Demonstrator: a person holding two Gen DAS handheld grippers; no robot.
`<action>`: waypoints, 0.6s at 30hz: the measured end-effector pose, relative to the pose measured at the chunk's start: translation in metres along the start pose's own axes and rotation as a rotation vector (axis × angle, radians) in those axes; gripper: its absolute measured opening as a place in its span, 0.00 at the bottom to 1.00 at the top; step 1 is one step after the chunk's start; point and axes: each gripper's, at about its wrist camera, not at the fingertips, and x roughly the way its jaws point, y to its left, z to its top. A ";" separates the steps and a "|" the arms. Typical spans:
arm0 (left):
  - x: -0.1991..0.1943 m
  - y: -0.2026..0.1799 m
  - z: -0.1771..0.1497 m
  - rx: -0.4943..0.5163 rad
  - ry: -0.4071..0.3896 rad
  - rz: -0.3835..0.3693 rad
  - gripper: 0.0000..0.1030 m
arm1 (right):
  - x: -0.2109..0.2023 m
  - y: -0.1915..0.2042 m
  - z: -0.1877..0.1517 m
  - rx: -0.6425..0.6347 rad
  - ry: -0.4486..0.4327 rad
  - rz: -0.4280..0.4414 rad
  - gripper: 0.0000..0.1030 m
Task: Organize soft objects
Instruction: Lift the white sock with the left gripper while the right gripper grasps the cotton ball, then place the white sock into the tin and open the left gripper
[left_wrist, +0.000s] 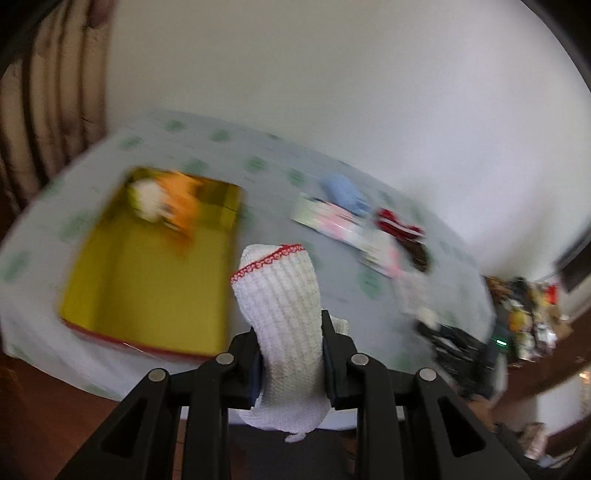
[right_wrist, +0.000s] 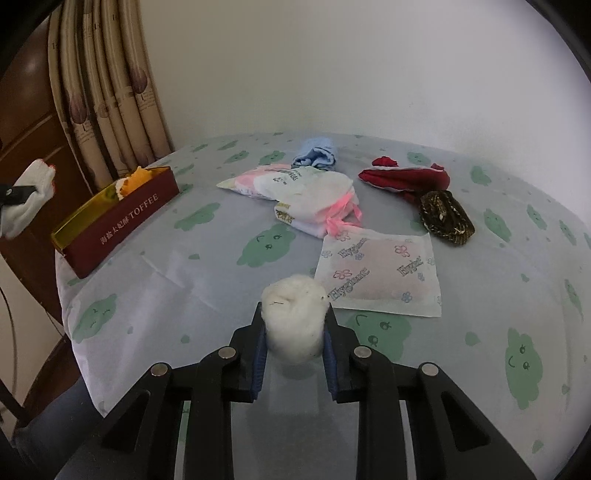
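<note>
While our left tool (left_wrist: 291, 354) pinches the limp white knitted sock (left_wrist: 280, 314) mid-length above the toffee box (left_wrist: 147, 280), our right tool (right_wrist: 294, 332) squeezes the cotton ball (right_wrist: 294, 317) on the surface (right_wrist: 192, 280). Both feel light and squashy, so we grip across their middles.

Right wrist view: table (right_wrist: 207, 273) fills the middle, wall behind it, curtain (right_wrist: 110, 92) at back left. Open box (right_wrist: 118, 221) on the table's left edge, stuffed items (right_wrist: 129, 181) in its far end. Cotton ball (right_wrist: 293, 319) at the near edge, between the right gripper (right_wrist: 293, 332) jaws, which press it. Flat sachet (right_wrist: 380, 275) just right of and behind the ball. Plastic-wrapped bundle (right_wrist: 306, 195) behind the sachet, folded cloth (right_wrist: 316, 155) behind the bundle. Cloth pile (right_wrist: 404, 177) at back right, small pouch (right_wrist: 447, 218) touching its near side. Left gripper (left_wrist: 291, 354) holds a knit sock (left_wrist: 280, 306) upright, above the table, just right of the box in the left wrist view.
</note>
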 end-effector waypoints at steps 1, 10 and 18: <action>0.002 0.009 0.006 0.004 0.001 0.038 0.25 | 0.000 0.000 0.000 -0.001 -0.003 -0.001 0.23; 0.078 0.042 0.075 0.143 0.008 0.154 0.25 | 0.001 0.000 -0.001 0.002 -0.001 -0.008 0.23; 0.142 0.051 0.100 0.198 0.086 0.159 0.25 | 0.004 -0.002 0.000 0.014 0.013 0.000 0.23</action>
